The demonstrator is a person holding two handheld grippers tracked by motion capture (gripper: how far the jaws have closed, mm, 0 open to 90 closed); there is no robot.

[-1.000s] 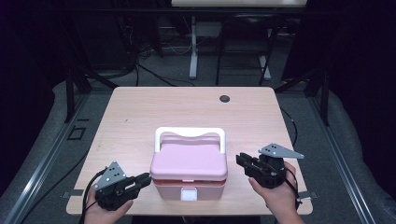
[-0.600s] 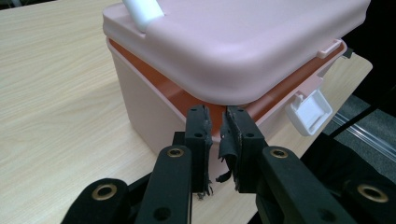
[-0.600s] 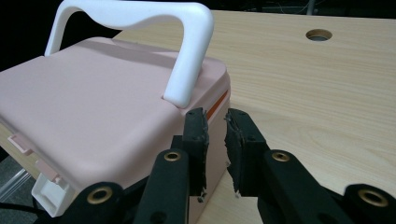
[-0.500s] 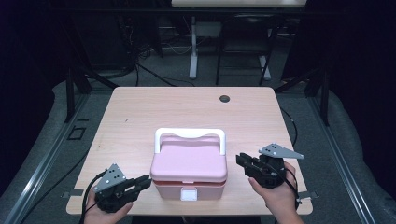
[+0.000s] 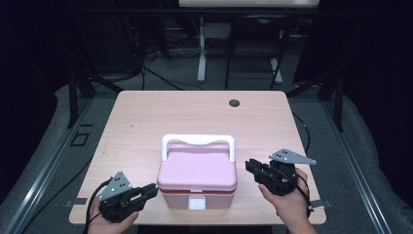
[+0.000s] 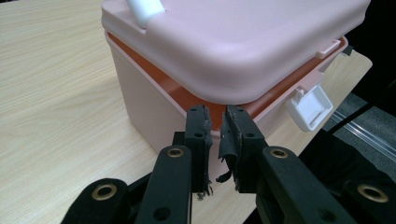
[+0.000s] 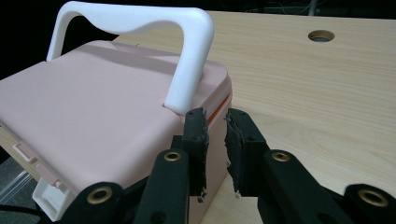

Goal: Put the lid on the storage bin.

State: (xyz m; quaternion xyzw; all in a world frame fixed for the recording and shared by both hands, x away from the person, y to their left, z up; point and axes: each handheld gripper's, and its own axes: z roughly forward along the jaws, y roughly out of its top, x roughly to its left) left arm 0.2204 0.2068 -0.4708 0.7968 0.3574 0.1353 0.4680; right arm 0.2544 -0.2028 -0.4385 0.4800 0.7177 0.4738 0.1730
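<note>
Box sits shut at the near middle of the table, our left gripper and right gripper flanking it, each with jaws nearly together, pinching nothing. If we push it unevenly, it could slide off the near edge; the latch faces that way.

We are looking at a pink box with a white handle and a white latch. An orange stripe is showing under its lid. The bench is showing pale wood lines. Both tongs, left and right, are looking black.
</note>
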